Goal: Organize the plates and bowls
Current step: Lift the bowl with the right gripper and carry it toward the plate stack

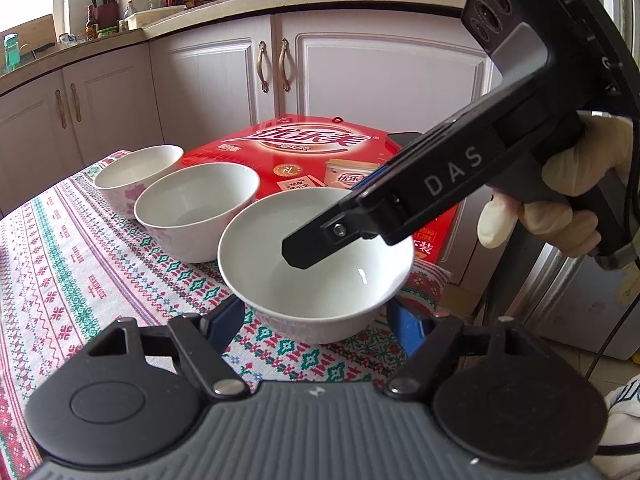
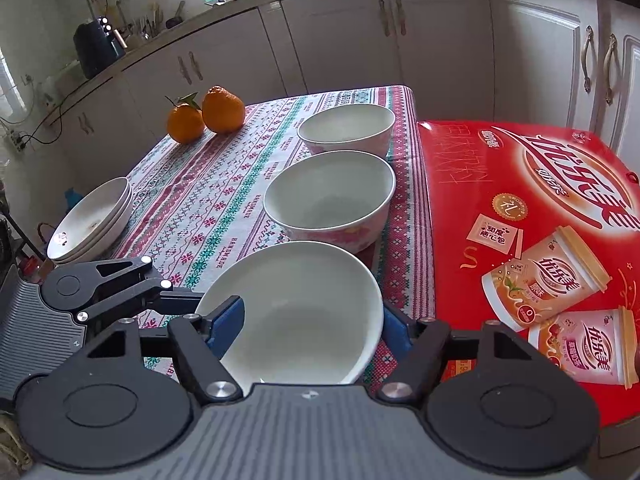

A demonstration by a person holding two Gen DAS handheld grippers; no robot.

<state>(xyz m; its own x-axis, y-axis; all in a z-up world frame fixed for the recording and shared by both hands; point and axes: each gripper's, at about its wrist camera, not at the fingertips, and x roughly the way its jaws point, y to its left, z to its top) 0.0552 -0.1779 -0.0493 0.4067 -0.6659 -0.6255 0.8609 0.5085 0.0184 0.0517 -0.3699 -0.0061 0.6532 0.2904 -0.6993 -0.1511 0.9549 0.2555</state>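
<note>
Your nearest bowl [image 2: 296,312] sits low in the centre of the right wrist view, at the front of a row of three, and your right gripper [image 2: 312,334] is clamped across it, pads on the outside of both walls. Your left gripper [image 1: 316,324] straddles the same bowl, though I cannot tell whether its pads touch. You look to be at the pick-up step; next, lift it straight and nest it in the middle bowl [image 2: 330,196] just behind, while the stacked plates [image 2: 90,220] at mid-left look finished.
</note>
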